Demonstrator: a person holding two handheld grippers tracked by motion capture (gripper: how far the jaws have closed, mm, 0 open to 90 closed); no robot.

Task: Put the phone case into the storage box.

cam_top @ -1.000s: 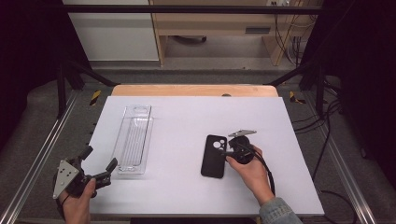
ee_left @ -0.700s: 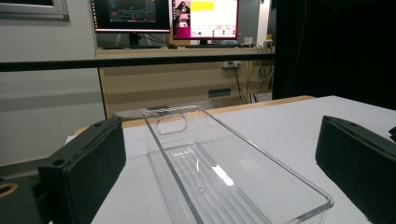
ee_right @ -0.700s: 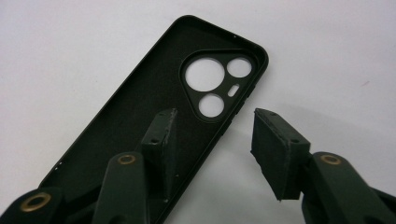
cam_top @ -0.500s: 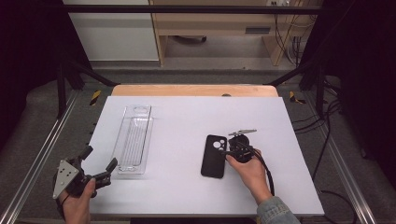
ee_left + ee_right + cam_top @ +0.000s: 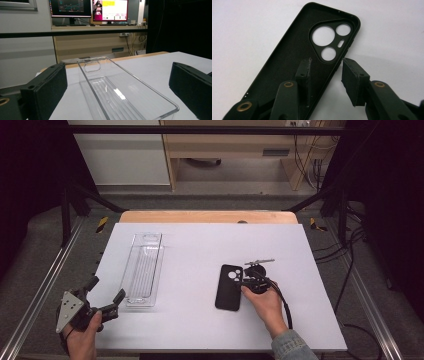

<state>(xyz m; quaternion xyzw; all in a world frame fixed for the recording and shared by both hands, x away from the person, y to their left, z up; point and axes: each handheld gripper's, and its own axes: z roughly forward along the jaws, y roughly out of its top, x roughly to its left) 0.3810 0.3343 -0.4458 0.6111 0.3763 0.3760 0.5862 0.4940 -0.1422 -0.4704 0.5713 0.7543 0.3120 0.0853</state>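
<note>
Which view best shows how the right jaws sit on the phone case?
The right gripper view: the phone case lies open side up, its long edge between the right gripper's closing jaws. The high view shows the case small, beside the hand.

A lab: monitors [image 5: 90,10] on a bench (aluminium frame rails [image 5: 40,285])
</note>
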